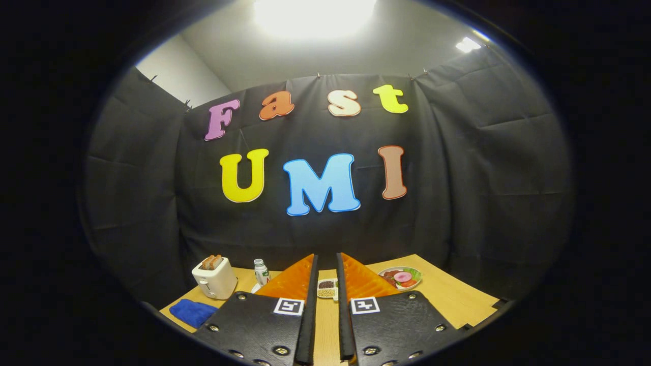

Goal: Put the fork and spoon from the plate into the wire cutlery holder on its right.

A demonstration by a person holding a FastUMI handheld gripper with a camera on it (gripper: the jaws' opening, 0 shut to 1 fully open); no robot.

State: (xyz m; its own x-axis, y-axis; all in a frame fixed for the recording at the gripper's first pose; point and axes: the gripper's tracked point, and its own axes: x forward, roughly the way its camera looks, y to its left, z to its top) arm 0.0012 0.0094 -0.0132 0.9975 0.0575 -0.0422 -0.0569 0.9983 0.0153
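My gripper [326,262] is held level above the wooden table [447,300], facing the booth's back wall. Its two orange fingers [292,282] with black pads stand a narrow gap apart, open, with nothing between them. Through that gap, just beyond the fingertips, I see a small white divided dish [327,288] holding grains. A round plate [402,277] with sliced vegetables and something pink lies on the table to the right of the right finger. The fingers hide the part of the table beneath and straight ahead of them.
A white toaster [214,279] with bread in its slots stands at the back left. A small white bottle [261,272] is beside it. A blue cloth [192,311] lies near the table's left front edge.
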